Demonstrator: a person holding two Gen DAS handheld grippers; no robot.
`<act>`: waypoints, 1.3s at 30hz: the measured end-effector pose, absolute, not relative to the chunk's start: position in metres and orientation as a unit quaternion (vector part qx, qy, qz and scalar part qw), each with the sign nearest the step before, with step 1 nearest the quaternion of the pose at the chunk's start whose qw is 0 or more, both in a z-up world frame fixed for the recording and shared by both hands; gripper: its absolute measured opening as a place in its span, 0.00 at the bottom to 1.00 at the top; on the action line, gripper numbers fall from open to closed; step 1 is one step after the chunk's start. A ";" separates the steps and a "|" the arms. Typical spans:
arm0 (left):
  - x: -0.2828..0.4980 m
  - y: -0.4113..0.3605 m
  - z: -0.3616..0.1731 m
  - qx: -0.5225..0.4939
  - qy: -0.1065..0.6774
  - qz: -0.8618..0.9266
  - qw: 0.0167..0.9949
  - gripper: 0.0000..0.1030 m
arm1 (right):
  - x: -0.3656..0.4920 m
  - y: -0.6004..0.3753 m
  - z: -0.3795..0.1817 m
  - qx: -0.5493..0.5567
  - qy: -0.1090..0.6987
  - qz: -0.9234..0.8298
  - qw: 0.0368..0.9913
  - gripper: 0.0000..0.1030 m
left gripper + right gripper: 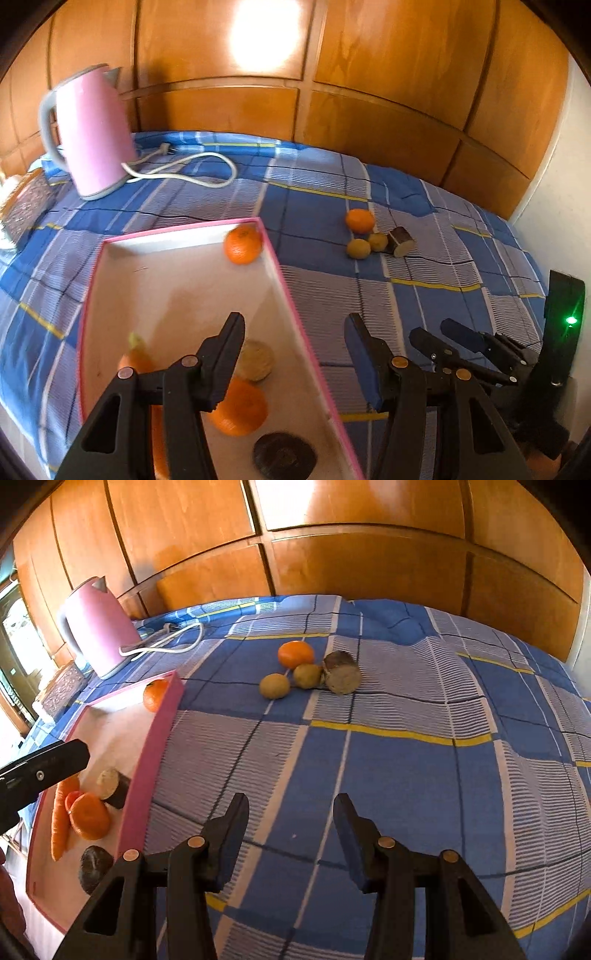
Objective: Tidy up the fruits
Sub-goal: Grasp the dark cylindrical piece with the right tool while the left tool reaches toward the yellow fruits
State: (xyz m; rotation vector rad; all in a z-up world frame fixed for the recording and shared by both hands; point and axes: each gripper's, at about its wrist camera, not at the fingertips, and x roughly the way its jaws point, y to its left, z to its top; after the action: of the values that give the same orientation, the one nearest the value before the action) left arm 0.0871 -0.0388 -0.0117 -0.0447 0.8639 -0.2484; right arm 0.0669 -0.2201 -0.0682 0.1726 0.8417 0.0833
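Left wrist view first, from its left edge: a patterned box (26, 206) is cut off by the frame, and a pink kettle (94, 129) stands on the blue checked cloth (424, 306) with its white cord (192, 171) looped beside it. Nearer lies a pink-rimmed tray (280, 280). One orange (243, 244) sits in its far right corner. At the near end a carrot (138, 356), a second orange (240, 406), a pale round slice (256, 360) and a dark round piece (284, 456) are blurred and partly hidden behind the left finger (225, 354). The left gripper (295, 332) stands partly open with nothing between its fingers; its left finger hangs over the tray floor, its right one over the cloth past the rim. Whether either touches anything below cannot be told. Further right, on the cloth well clear of the tray, an orange (360, 220), two small yellow-green fruits (358, 248) and a short dark-skinned cut piece (400, 242) lie clustered. At the right edge the right gripper (443, 336) shows from the side, also empty.

Right wrist view: the kettle (98, 627) and tray (147, 768) fill the left side, with the other gripper's finger (48, 762) crossing the tray. The carrot (61, 816) and the dark piece (94, 866) are partly covered. The cluster on the cloth (406, 775) is clear here: orange (295, 654), two small fruits (275, 685), cut piece (341, 672), touching or nearly so. The right gripper (291, 812) is partly open above bare cloth, holding nothing.
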 end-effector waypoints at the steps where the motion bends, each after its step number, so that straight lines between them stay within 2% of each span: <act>1: 0.092 -0.043 -0.013 -0.020 0.421 -0.123 0.898 0.55 | 0.070 -0.222 -0.068 0.084 0.408 0.038 0.908 0.47; 10: 0.123 -0.070 -0.021 -0.015 0.437 -0.140 0.889 0.50 | 0.097 -0.246 -0.056 0.082 0.394 0.025 0.915 0.47; 34: 0.203 -0.106 -0.053 -0.054 0.484 -0.171 0.857 0.50 | 0.185 -0.258 -0.070 0.051 0.395 0.070 0.914 0.47; 35: 0.205 -0.106 -0.055 -0.054 0.485 -0.171 0.856 0.50 | 0.187 -0.258 -0.071 0.051 0.397 0.075 0.913 0.45; 36: 0.206 -0.107 -0.056 -0.052 0.486 -0.170 0.856 0.50 | 0.187 -0.257 -0.072 0.046 0.396 0.074 0.914 0.37; 39: 0.209 -0.111 -0.059 -0.047 0.487 -0.172 0.855 0.50 | 0.186 -0.260 -0.072 0.054 0.395 0.080 0.914 0.35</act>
State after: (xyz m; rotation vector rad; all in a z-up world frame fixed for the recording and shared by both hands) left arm 0.2086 -0.1105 -0.0594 -0.0997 1.0250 -0.3612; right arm 0.1861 -0.2598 -0.0721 0.1123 0.8137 0.1649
